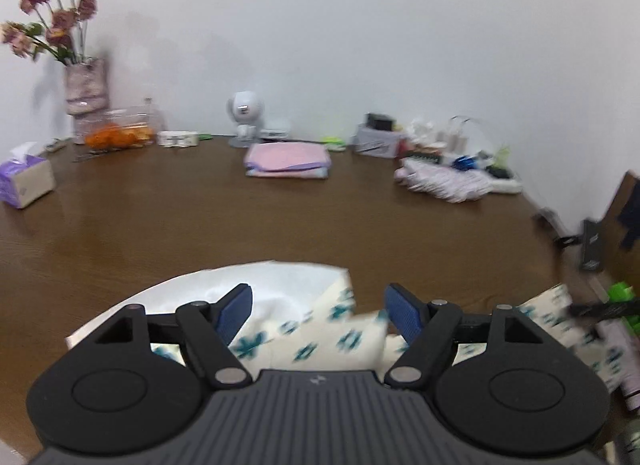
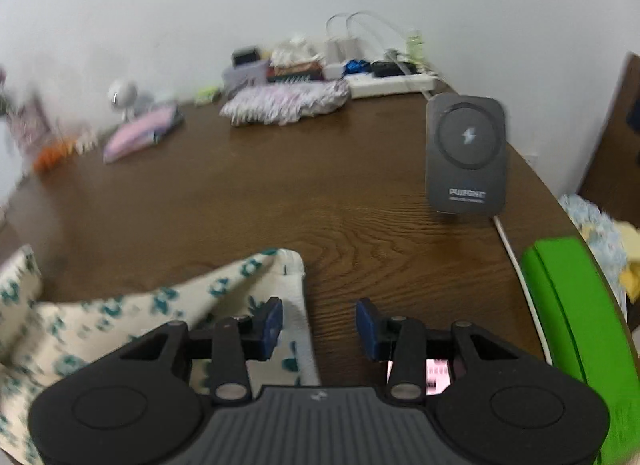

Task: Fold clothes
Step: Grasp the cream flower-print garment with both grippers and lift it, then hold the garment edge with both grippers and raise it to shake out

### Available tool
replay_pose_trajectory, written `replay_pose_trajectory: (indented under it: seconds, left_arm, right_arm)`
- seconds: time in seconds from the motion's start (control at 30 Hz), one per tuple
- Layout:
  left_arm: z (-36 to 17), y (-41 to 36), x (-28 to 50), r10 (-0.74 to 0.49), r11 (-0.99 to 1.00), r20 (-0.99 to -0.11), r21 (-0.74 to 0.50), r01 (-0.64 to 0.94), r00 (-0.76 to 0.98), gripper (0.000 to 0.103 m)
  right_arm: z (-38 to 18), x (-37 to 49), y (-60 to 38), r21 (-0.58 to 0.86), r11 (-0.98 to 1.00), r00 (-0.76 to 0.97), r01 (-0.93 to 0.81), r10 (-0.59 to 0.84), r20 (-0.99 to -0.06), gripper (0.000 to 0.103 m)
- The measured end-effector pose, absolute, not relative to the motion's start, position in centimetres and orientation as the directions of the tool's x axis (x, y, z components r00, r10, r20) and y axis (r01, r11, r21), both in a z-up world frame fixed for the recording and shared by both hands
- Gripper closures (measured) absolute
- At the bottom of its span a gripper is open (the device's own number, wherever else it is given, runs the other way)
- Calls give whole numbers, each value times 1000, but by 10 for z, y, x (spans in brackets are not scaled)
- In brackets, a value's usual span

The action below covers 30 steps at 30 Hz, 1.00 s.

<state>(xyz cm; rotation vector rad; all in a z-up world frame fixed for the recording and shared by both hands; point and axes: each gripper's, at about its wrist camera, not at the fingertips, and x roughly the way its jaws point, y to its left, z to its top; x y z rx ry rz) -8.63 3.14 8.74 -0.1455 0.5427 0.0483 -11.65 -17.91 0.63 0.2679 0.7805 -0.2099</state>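
**benchfolder:** Near the charger stand [image 2: 466, 153], on its camera side, the floral garment [image 2: 120, 317] lies rumpled on the bench [image 2: 280, 193], one cuff-like end poking toward the stand. Right claw [image 2: 319, 325] is spread wide with nothing in it, its left pad just over that end. Left claw [image 1: 318, 313] is also wide open and empty above the cloth, with a white sheet [image 1: 240, 281] under it.

**lintroller:** My worry is the bunching. Pinch where layers overlap and I'd guess you lift two plies, so any crease goes crooked. A wide sweep could also knock the stand or snag its cable [image 2: 510, 245]. Both views are blurry, so I can't tell which part of the garment that end is.

**benchfolder:** Agreed. There's a folded pink pile [image 1: 286, 161] far beyond the stand, by the wall.
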Motion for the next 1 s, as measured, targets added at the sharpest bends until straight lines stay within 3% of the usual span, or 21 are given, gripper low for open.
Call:
replay_pose_trajectory:
  seconds: [0.03,0.1,0.13,0.2,0.3,0.37,0.43,0.5,0.57,0.6,0.63,0.7,0.8,0.87,0.97,1.0]
  left_arm:
    - [93,26,-83,-27,990,-512,-133,-49,858,28]
    - [104,7,-80,-97,993,-474,-107,52,875,27]
    - [109,-3,-79,-133,991,-453,-90,104,881,23]
    - [118,-22,-80,-211,976,-414,-34,216,886,18]
    - [121,-40,-88,-272,930,-457,101,354,847,15]
    - [119,-48,-92,-298,900,-515,129,417,804,15]
    - [113,-48,-92,-315,896,-598,68,439,737,15]
    - [100,-57,-93,-295,892,-620,96,442,727,16]
    - [86,-67,-94,-269,886,-634,133,445,725,17]
    - [79,-72,-94,-256,882,-641,151,446,724,19]
    - [73,-77,-95,-243,878,-647,170,447,723,22]
    - [59,-86,-96,-216,869,-659,206,449,720,27]
    - [39,-101,-97,-175,853,-675,260,453,717,31]
    - [25,-110,-98,-147,840,-684,295,455,715,39]
    - [22,-108,-95,-155,850,-718,253,462,678,59]
    - [24,-105,-95,-150,858,-720,245,451,678,71]
  right_arm:
    - [2,-111,-180,140,954,683,265,-83,-726,64]
    - [5,-107,-169,139,974,723,180,-35,-690,95]
    - [7,-105,-163,137,981,742,136,-9,-670,99]
    - [27,-121,-131,90,994,814,-67,107,-571,99]
    - [50,-185,-62,-165,820,793,-548,447,-414,99]
    - [46,-207,-22,-287,687,714,-667,481,-510,99]
    - [25,-219,6,-416,629,729,-657,388,-564,98]
    - [9,-225,16,-458,613,733,-644,321,-600,93]
    - [13,-236,6,-402,613,697,-680,370,-614,86]
    - [21,-242,-4,-349,645,694,-680,413,-589,74]
    - [31,-248,-17,-296,687,706,-664,444,-552,69]
    - [47,-255,-45,-198,784,755,-588,444,-483,67]
    - [50,-254,-74,-130,920,834,-370,267,-483,68]
    - [37,-255,-80,-133,948,838,-288,183,-513,72]
    - [12,-261,-76,-105,967,834,-231,142,-533,77]
    - [3,-259,-74,-114,971,831,-208,114,-545,77]
